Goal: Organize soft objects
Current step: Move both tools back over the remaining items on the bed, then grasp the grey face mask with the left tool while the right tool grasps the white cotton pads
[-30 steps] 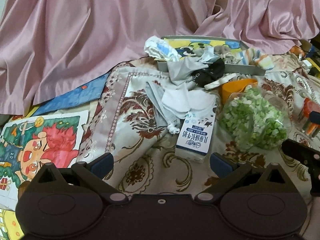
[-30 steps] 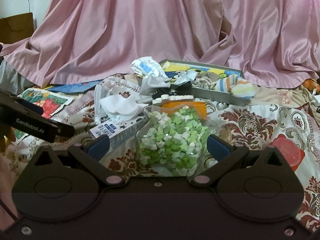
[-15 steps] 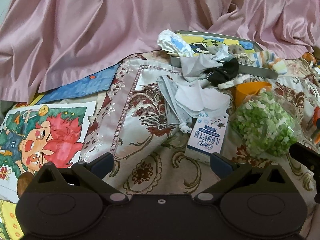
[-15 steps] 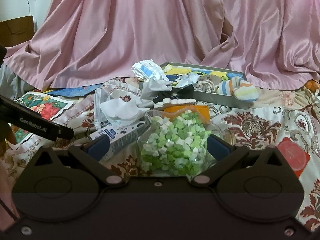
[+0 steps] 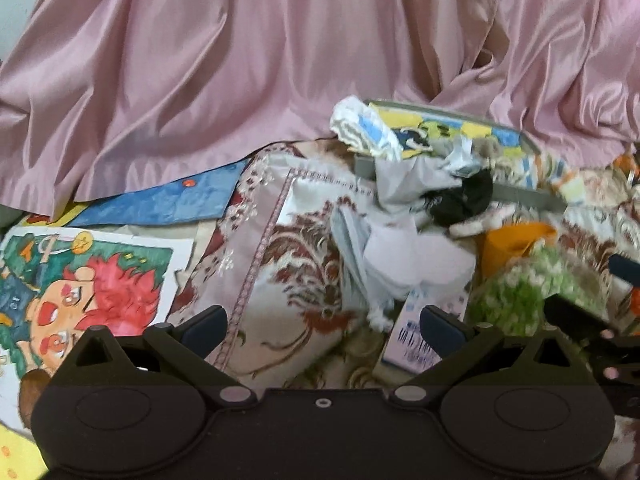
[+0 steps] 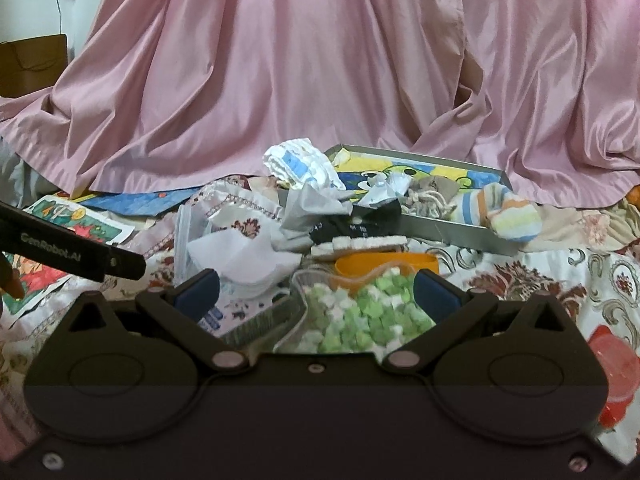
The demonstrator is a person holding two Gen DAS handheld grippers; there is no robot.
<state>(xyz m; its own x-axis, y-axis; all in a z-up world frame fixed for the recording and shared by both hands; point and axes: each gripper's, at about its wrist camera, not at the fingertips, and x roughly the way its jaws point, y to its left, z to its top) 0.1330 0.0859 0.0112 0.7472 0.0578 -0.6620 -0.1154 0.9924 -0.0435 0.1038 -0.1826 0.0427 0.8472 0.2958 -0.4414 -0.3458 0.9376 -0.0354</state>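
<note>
1. Biggest thing is the pink curtain (image 6: pixel 280 80) draped across the back. Everything else sits in front of it on the patterned bedspread (image 5: pixel 288 264).
2. The grey tray (image 6: pixel 440 222) is my landmark. The soft stuff is piled on and around it: a striped sock (image 6: pixel 508 216) hangs over its right end, a black sock (image 6: pixel 360 220) lies on its front edge, and white cloths (image 6: pixel 240 256) are heaped in front-left.
3. The bag of green foam bits (image 6: pixel 360 312) sits in front of the tray, right at my right gripper (image 6: pixel 316 286). Jaws spread wide, holding nothing.
4. My left gripper (image 5: pixel 322 322) is well left of the tray, also spread and empty.
5. Risk, I reckon: that slick bag could slip or burst if I pinch hard.
6. Only the left view shows the cartoon poster (image 5: pixel 80 280) properly, though it's blurry. The right view shows the tray contents clearly.
</note>
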